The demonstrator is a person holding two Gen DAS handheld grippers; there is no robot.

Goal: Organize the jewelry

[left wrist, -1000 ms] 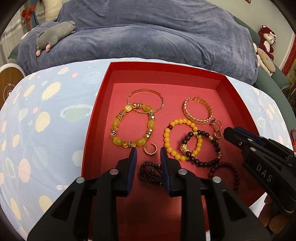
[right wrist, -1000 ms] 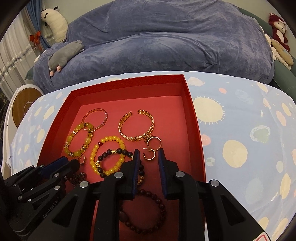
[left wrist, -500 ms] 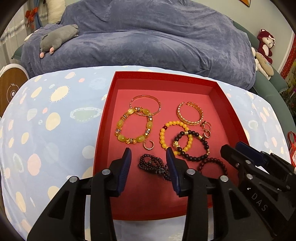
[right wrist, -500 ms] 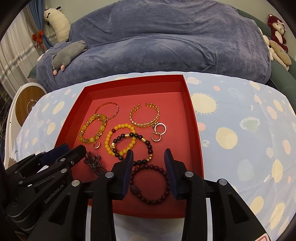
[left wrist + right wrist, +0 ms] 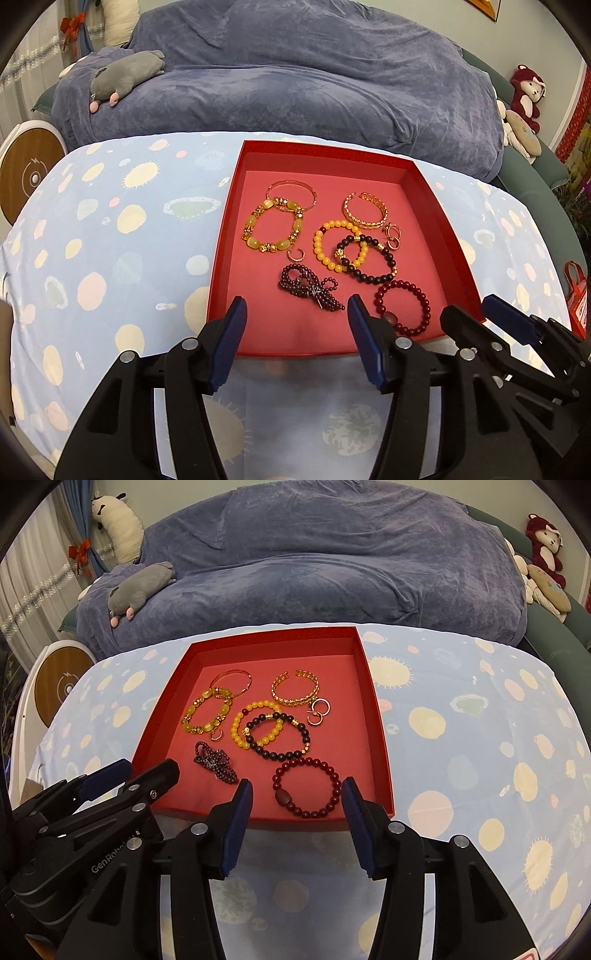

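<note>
Red tray on tabletop holds all jewelry. Dark red bead bracelet at near-right corner, just ahead of right hand-held gripper; left hand-held gripper nearer purple bead cluster. Both jaws just opening, nothing between.

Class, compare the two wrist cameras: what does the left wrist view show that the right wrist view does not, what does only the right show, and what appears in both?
Only the left wrist view shows the red bag at the far right edge and the orange corner on the wall at top.

Only the right wrist view shows the white plush toy by the blue curtain.

Both share the red tray of jewelry, the dark red bead bracelet, the grey plush toy, and the left gripper and right gripper, both open and empty.
</note>
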